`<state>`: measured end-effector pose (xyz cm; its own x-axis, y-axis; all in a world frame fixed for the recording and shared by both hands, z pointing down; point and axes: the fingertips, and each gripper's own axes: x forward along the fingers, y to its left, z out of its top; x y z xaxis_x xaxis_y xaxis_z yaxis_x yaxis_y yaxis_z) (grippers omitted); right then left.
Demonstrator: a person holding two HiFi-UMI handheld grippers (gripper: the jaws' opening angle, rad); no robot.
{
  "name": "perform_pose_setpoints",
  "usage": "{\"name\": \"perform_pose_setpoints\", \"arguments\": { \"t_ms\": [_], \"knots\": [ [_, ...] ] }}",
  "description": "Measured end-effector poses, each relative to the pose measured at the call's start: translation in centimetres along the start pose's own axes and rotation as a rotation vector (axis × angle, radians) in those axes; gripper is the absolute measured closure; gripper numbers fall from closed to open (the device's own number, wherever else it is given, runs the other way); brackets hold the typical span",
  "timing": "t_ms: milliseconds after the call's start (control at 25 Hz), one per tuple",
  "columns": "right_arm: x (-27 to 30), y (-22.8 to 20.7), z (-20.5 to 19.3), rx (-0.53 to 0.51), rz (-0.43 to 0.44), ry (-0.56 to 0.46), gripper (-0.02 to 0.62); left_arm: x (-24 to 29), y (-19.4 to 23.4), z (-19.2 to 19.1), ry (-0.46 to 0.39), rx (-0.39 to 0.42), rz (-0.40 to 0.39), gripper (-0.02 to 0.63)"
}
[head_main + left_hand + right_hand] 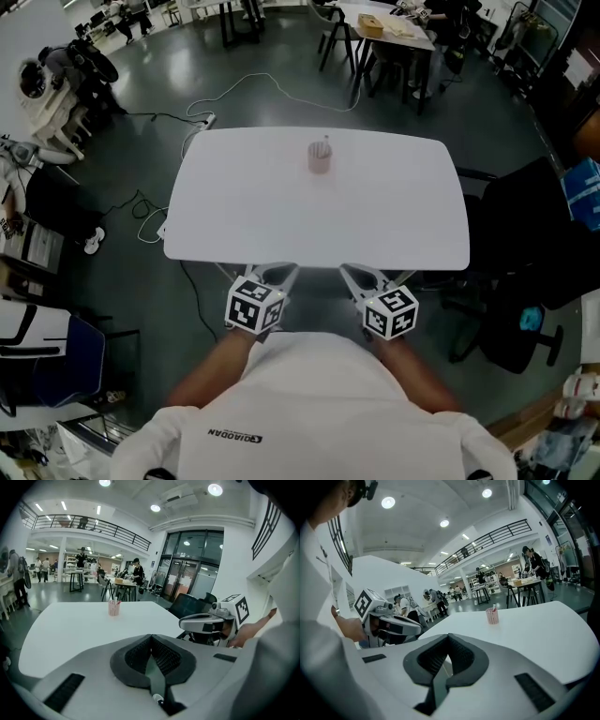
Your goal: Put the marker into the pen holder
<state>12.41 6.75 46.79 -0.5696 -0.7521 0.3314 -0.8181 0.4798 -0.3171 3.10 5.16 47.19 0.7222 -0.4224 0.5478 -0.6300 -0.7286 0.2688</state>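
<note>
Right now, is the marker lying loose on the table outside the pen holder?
No, the marker pokes out of the top of the pen holder, which stands on the white table.

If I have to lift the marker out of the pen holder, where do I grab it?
Probably its exposed top end, coming from above: the marker stands roughly upright in the pen holder, whose wall hides the rest.

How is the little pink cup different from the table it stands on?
The pen holder is small and pinkish; the table is big and white. The pen holder stands upright with a marker poking out of its top; the table lies flat and carries the pen holder.
</note>
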Motion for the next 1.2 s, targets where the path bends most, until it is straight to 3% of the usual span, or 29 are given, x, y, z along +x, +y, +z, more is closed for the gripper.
{"name": "perform_pose_setpoints", "arguments": {
  "t_ms": [1200],
  "knots": [
    [0.0,0.6,-1.4,0.022,-0.014,0.009,0.577,-0.5,0.6,-0.9,0.003,-0.005,-0.001,0.578]
  ]
}}
